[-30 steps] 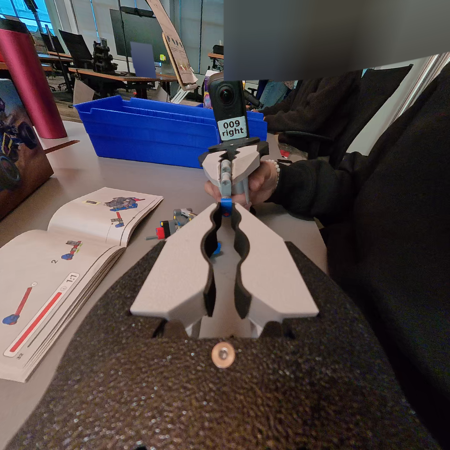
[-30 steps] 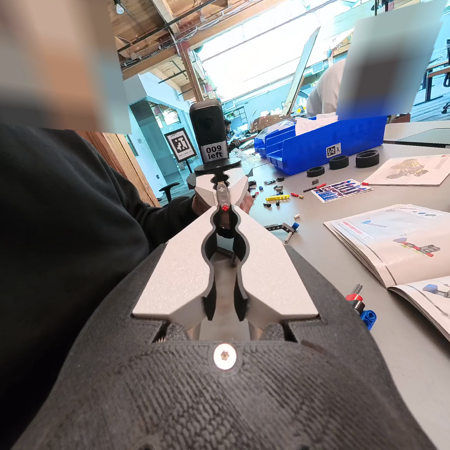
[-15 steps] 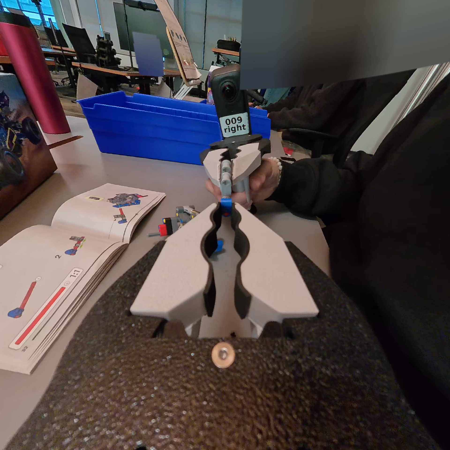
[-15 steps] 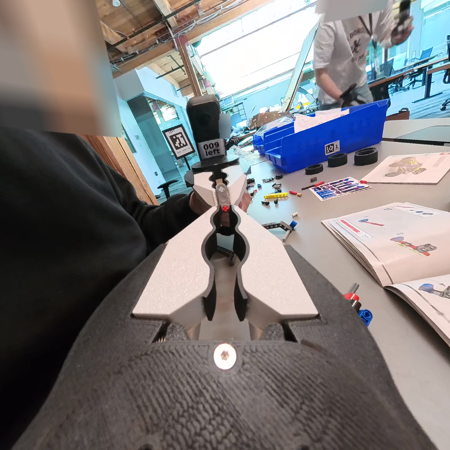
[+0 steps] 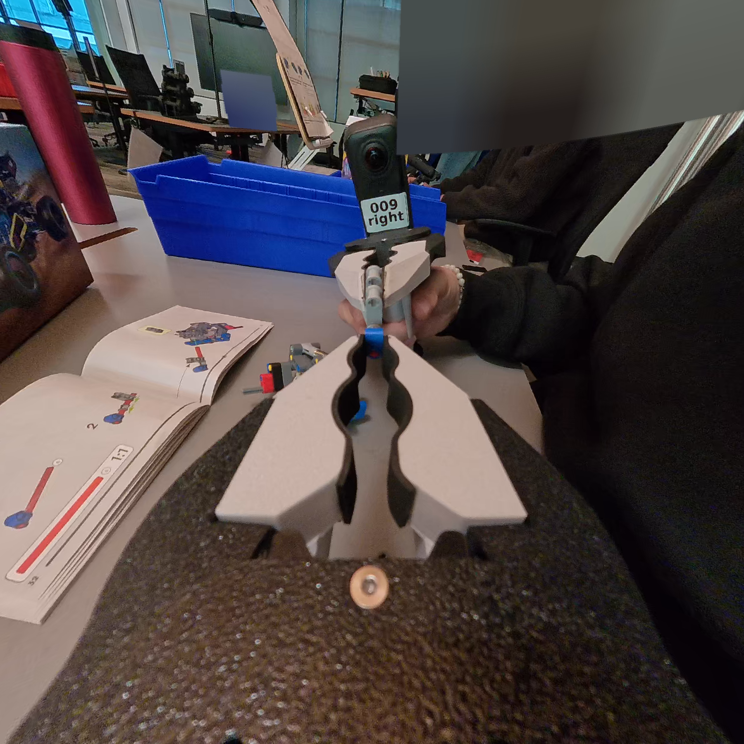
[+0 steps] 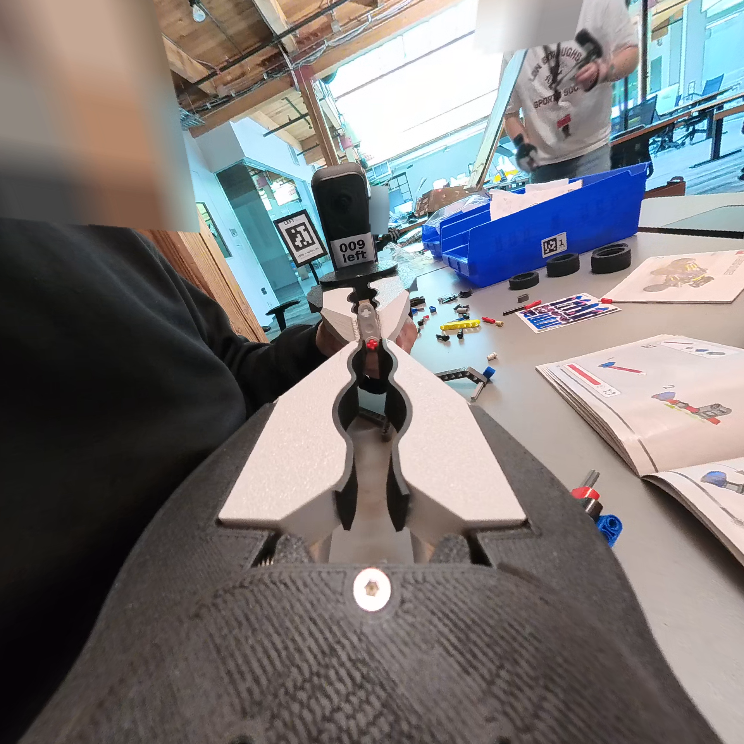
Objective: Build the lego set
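Grey plastic beam, holed and slim, sits pinched in the right gripper; the left gripper clamps its blue connector, red axle showing. Smooth table beneath; open booklet and loose parts lie well apart.

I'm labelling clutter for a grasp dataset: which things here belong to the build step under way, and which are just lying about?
In use: left gripper, fingers shut on the blue piece; right gripper, holding the grey beam; open instruction booklet.

Lying about: blue bin; black tyres; sticker sheet; yellow beam; set box.
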`<state>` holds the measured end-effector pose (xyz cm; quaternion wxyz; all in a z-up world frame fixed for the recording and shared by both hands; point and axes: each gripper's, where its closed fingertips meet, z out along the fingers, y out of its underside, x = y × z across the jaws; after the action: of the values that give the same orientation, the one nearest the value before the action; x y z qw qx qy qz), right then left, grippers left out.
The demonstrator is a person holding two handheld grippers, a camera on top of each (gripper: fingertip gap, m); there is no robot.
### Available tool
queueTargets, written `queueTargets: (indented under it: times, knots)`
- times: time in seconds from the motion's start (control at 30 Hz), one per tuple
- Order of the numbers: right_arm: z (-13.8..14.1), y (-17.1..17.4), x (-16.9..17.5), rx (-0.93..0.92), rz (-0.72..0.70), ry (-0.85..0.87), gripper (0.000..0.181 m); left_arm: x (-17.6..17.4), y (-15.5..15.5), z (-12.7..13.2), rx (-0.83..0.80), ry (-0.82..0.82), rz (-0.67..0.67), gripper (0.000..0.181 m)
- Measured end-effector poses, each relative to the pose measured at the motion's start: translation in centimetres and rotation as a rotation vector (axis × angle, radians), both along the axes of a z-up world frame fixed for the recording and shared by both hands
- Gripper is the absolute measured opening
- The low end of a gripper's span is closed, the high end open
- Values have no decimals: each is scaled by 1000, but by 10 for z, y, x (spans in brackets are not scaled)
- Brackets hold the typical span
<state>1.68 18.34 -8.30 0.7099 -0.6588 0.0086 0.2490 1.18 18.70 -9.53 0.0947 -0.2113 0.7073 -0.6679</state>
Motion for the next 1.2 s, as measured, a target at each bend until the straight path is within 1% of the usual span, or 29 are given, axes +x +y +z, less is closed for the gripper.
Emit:
queueTargets:
  times: [0.2, 0.27, 0.37, 0.4, 0.43, 0.5, 0.57, 0.63, 0.7, 0.73, 0.83, 0.9, 0.93, 1.0, 1.03, 1.1, 1.2]
  knots:
    - [2, 0, 0, 12, 9, 12, 5, 0, -1, 1, -10, 1, -6, 4]
    - [3, -2, 1, 22, 18, 33, 5, 2, -2, 1, -17, 25, 5, 5]
    - [4, -3, 5, 34, 17, 67, 5, 4, -3, 1, -66, 158, 6, 5]
    - [4, -3, 9, 34, -4, 79, 6, 6, -2, -1, -75, 208, 18, 5]
    - [5, -4, 13, 42, -25, 92, 10, 6, -1, -2, -83, 242, 20, 5]
    - [5, -7, 21, 40, -64, 108, 10, 7, 2, -3, -84, 275, 34, 5]
    - [2, -9, 25, 18, -88, 92, 9, 5, 1, -4, -58, 268, 27, 5]
    - [-2, -7, 22, -16, -83, 55, 12, 5, 0, -6, -30, 264, 27, 5]
    - [-4, -4, 16, -37, -59, 25, 9, 5, -1, -6, -30, 267, 34, 5]
    - [-5, -3, 14, -44, -57, 15, 4, 6, 0, -7, -30, 269, 38, 5]
    - [-6, -3, 13, -50, -54, 4, 3, 7, 2, -6, -46, 278, 44, 5]
    - [-6, -3, 13, -48, -54, 2, 3, 10, 3, -5, -46, 256, 64, 5]
    - [-7, -3, 12, -57, -50, 14, 3, 11, 4, -5, -48, 244, 73, 8]
    - [-9, -2, 13, -72, -45, 64, 3, 12, 5, -4, -57, 238, 75, 23]
    - [-9, -2, 12, -72, -27, 99, 3, 13, 7, -5, -50, 241, 82, 28]
    - [-11, -1, 15, -86, -28, 158, 3, 12, 7, -6, -30, 223, 73, 31]
    - [-15, 0, 16, -114, -9, 228, 3, 8, 3, -4, -21, 188, 51, 31]
